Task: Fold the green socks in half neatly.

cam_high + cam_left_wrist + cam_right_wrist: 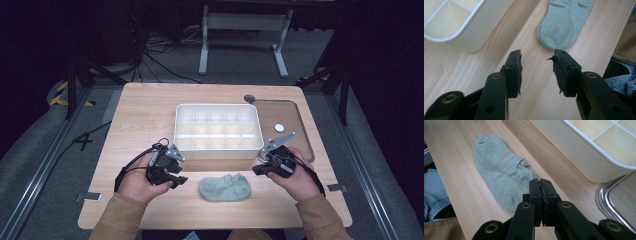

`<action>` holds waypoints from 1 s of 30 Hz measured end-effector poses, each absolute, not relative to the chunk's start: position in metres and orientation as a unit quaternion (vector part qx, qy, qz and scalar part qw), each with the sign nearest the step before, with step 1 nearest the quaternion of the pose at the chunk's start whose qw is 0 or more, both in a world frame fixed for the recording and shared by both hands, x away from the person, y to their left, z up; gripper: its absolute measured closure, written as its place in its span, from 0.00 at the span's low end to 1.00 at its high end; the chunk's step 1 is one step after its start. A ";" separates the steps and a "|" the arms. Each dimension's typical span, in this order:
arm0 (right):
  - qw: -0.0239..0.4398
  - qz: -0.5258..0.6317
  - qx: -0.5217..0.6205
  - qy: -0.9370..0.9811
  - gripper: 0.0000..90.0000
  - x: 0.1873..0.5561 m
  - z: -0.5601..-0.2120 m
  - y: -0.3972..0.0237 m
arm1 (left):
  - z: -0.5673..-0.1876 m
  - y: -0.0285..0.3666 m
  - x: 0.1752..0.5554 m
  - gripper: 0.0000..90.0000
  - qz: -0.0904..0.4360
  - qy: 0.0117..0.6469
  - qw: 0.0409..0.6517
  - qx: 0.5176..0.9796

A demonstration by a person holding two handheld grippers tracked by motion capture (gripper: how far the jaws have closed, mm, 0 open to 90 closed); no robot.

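Lying between both claws, sock bears no readable label.

Tan sleeves, blue jeans; 2 black tongs with brass rivets.

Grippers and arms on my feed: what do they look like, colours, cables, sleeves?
Both the left gripper and the right gripper are black two-jaw tools with brass-coloured rivets, dark pads that look frayed, and a grey three-cornered plate on top. Black cables loop from each around the hands. The person wears tan sleeves.
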State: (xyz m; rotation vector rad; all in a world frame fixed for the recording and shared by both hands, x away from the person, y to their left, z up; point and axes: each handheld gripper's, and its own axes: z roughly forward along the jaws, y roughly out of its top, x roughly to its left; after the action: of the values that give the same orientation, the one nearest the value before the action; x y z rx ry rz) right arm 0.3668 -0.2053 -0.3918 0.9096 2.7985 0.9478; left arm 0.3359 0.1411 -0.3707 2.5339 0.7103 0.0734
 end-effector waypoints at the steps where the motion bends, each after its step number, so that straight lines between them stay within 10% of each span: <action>1: 0.027 0.309 0.295 0.904 0.99 0.366 -0.391 -0.203 | -0.370 0.140 0.336 0.63 0.024 0.265 0.251 0.931; 30: 0.002 0.329 0.230 0.916 0.99 0.349 -0.424 -0.137 | -0.392 0.118 0.339 0.66 -0.011 0.295 0.229 0.928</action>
State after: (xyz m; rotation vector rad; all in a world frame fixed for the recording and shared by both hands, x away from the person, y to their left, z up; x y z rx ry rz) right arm 0.3491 -0.1372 -0.4241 0.7203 2.8734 1.0315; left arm 0.3395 0.1179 -0.3918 2.5531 0.8110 -0.0297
